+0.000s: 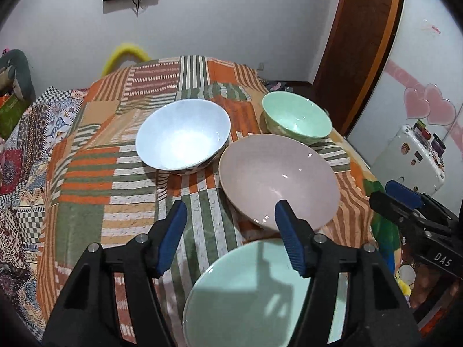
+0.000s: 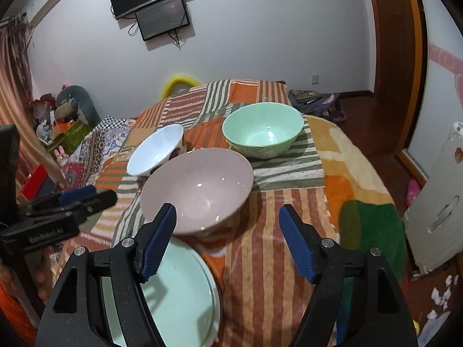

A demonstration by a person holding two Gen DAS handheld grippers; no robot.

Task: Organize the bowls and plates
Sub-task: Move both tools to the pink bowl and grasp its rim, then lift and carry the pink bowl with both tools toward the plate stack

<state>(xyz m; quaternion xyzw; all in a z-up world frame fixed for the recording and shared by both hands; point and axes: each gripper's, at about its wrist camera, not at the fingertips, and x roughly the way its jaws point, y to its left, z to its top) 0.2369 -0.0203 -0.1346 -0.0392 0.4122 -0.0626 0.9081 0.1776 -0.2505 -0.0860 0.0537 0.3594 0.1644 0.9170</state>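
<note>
A white bowl (image 1: 183, 135), a pale pink bowl (image 1: 277, 179) and a green bowl (image 1: 296, 118) stand upright on a striped cloth. A pale green plate (image 1: 251, 297) lies nearest me. My left gripper (image 1: 230, 217) is open and empty, above the plate's far edge and just short of the pink bowl. My right gripper (image 2: 227, 222) is open and empty, in front of the pink bowl (image 2: 199, 188), with the plate (image 2: 176, 295) under its left finger. The white bowl (image 2: 156, 150) and green bowl (image 2: 263, 128) lie beyond. Each gripper shows in the other's view: right (image 1: 405, 202), left (image 2: 72, 202).
The striped cloth (image 1: 130, 173) covers a table (image 2: 361, 179) with an orange and green blanket at the right. A white cabinet (image 1: 411, 156) stands to the right. Clutter and boxes (image 2: 58, 127) sit at the left by the wall. A wooden door frame (image 2: 405, 57) stands behind.
</note>
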